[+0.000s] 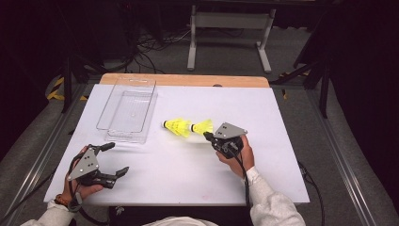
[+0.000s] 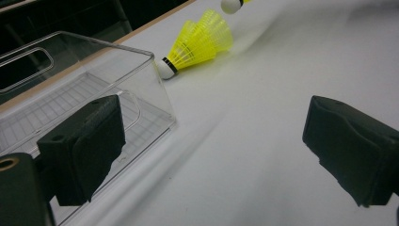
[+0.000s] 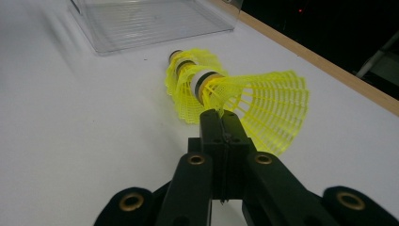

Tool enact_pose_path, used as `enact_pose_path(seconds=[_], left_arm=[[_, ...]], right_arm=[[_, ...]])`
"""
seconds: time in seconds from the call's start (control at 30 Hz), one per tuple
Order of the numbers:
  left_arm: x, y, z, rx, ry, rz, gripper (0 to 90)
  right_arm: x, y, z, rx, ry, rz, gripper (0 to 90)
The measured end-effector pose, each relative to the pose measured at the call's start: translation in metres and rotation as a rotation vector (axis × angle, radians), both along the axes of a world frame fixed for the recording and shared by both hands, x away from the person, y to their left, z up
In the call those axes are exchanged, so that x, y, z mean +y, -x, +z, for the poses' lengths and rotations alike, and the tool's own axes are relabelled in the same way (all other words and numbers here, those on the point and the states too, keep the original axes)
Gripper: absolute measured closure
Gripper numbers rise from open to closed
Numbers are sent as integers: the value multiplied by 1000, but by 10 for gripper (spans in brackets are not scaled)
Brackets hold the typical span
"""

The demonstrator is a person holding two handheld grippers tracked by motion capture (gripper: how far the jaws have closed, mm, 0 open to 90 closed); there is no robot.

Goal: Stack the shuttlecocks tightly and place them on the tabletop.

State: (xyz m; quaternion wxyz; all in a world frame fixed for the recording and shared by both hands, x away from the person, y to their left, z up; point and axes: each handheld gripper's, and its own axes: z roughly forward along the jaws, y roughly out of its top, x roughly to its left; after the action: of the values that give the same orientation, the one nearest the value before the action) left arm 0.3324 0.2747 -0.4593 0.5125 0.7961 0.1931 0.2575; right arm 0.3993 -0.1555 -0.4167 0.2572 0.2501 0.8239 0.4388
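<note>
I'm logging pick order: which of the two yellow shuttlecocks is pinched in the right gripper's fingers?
The shuttlecock nearer the right gripper, the right-hand one: the shut fingers pinch its skirt edge. The other shuttlecock lies free, closer to the clear tray.

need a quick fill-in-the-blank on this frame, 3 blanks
1. The right hand-held gripper is shut on the skirt of a ____ plastic shuttlecock.
2. The left hand-held gripper has its jaws ____.
3. The clear plastic box lies to the ____ of the other shuttlecock in the high view.

Missing words: yellow; open; left
</note>
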Motion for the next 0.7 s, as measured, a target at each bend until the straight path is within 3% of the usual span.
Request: enact_pose_path(seconds=[0.7], left_arm=[[0,0,-1,8,6,-3,71]], right_arm=[[30,-24,-24,48,17,-1,900]])
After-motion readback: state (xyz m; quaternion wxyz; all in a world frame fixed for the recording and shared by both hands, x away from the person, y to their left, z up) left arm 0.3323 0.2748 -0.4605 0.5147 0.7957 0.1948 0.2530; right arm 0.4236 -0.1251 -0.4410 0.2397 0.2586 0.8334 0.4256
